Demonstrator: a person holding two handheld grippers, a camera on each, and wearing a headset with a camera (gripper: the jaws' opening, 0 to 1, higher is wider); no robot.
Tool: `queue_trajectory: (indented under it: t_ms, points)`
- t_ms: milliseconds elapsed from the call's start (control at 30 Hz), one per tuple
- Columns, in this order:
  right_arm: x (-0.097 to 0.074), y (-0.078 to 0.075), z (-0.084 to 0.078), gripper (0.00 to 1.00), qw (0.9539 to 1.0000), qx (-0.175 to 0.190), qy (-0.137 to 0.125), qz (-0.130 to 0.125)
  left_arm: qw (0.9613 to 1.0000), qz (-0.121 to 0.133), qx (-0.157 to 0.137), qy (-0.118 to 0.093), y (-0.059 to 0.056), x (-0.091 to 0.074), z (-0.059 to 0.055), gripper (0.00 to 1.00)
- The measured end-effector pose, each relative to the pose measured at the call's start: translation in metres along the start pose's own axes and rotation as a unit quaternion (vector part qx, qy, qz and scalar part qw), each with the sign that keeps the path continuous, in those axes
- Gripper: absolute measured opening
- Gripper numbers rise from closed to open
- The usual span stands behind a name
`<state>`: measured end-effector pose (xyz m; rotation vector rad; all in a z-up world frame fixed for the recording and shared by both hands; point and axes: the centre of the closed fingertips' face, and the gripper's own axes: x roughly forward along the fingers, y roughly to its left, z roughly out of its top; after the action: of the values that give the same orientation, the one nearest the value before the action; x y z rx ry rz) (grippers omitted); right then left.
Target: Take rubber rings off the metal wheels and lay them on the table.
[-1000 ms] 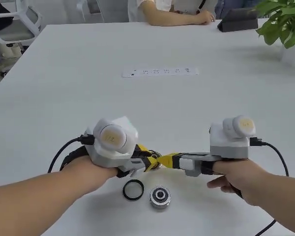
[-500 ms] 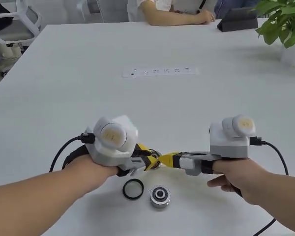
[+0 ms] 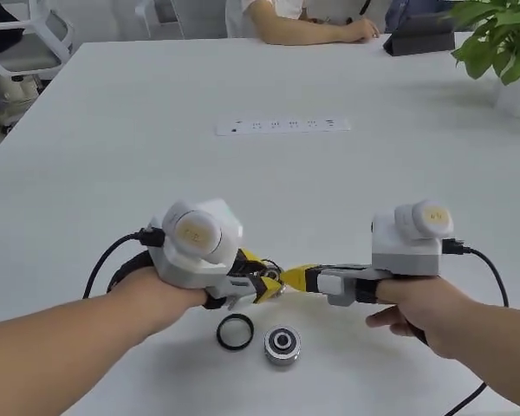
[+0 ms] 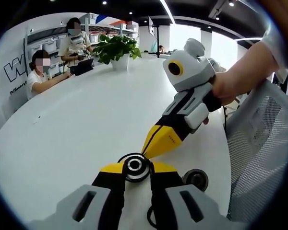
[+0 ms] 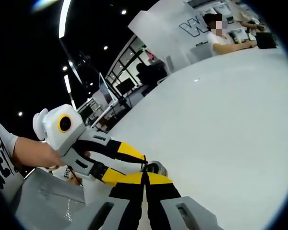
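White bench (image 3: 113, 156), office room behind it.

Left gripper (image 4: 134, 168): jaws are clamped on a metal wheel (image 4: 134, 165), one yellow tip on each side of it. The wheel is held up off the bench, face toward my left camera. A black fitted ring (image 4: 122, 161) sits around its rim.

Right gripper (image 4: 150, 149): comes in from the opposite side and meets the left jaws tip to tip. Jaws are pressed together into a narrow point, and that point touches the held wheel's rim at the edge away from the left jaws. I can't tell whether a bit of the fitted ring is pinched between them; too small to resolve.

On the bench, just under the jaws and on my side of them:
- loose rubber ring (image 3: 235, 333), lying flat, under the left jaws
- bare wheel (image 3: 282, 345), lying flat, just beside the loose ring and nearly under the point where the two sets of jaws meet. There's a small gap between it and the ring.

Well beyond the jaws:
- white power strip (image 3: 282, 126), lying flat mid-bench
- potted plant (image 3: 498, 39), far corner on the right gripper's side
- dark tablet (image 3: 419, 43), beside the plant
- a seated person's forearm (image 3: 308, 30), resting on the far edge

A black cable (image 3: 104, 264) trails from the left gripper.
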<state>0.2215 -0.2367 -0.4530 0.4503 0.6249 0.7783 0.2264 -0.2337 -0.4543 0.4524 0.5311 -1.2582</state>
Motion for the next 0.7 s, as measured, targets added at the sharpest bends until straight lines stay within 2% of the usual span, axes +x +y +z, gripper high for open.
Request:
queue_trajectory:
  t_ms: [333,700]
  points:
    - [-0.003,0.004,0.004,0.00,1.0000,0.001,-0.006,0.005,0.9998,-0.009,-0.002,-0.017,-0.008,-0.013,0.009,0.27]
    - [-0.007,0.016,0.009,0.00,0.9998,-0.001,-0.012,0.016,0.9991,-0.005,-0.011,-0.041,-0.011,-0.038,0.017,0.36]
